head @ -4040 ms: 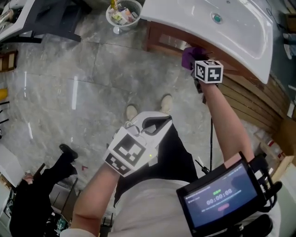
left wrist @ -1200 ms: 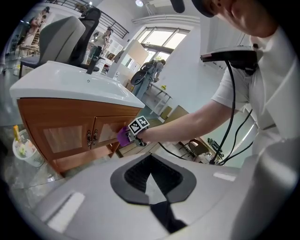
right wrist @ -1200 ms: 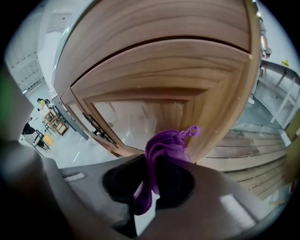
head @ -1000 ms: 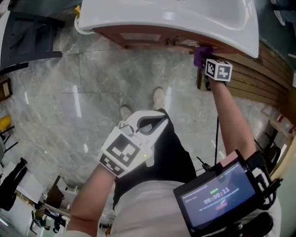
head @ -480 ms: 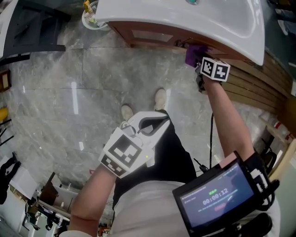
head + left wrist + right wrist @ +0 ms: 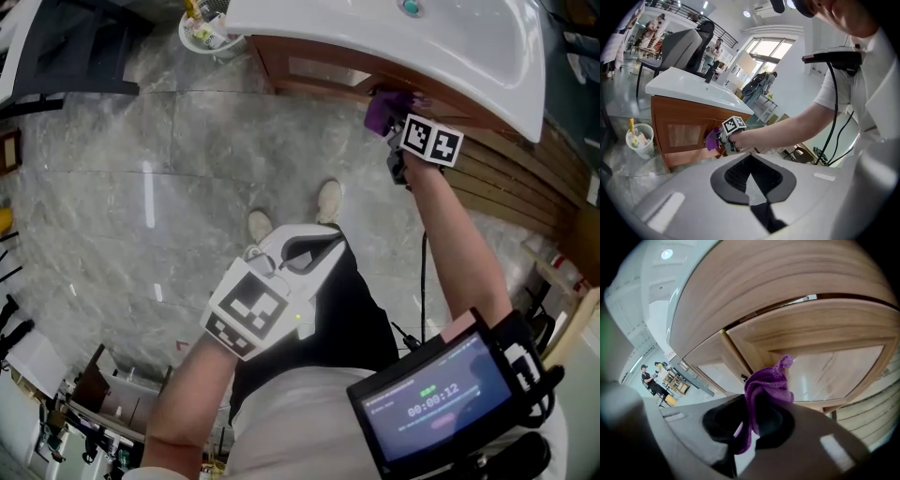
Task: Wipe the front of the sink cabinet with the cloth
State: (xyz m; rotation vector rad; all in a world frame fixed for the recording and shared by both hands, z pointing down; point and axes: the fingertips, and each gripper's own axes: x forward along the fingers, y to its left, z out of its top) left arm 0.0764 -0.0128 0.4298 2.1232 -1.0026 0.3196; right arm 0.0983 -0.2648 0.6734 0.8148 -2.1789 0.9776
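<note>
The wooden sink cabinet (image 6: pixel 309 71) stands under a white basin (image 6: pixel 469 42) at the top of the head view. My right gripper (image 6: pixel 397 124) is shut on a purple cloth (image 6: pixel 382 109) that presses against the cabinet front just below the basin's rim. In the right gripper view the cloth (image 6: pixel 765 386) bunches out of the right gripper (image 6: pixel 749 430) close to a cabinet door panel (image 6: pixel 834 366). My left gripper (image 6: pixel 302 251) is held near my waist, shut and holding nothing. The left gripper view shows the cabinet (image 6: pixel 684 133), the cloth (image 6: pixel 711 139) and my right arm from the side.
A white waste basket (image 6: pixel 208 28) stands on the marble floor left of the cabinet. Wooden slats (image 6: pixel 506 192) run along the wall at right. A dark chair (image 6: pixel 66 47) is at the far left. My shoes (image 6: pixel 326 202) are near the cabinet. A screen (image 6: pixel 436 401) hangs on my chest.
My right gripper has slid the purple cloth a little to the left along the cabinet front under the basin. The left gripper has stayed by my waist.
</note>
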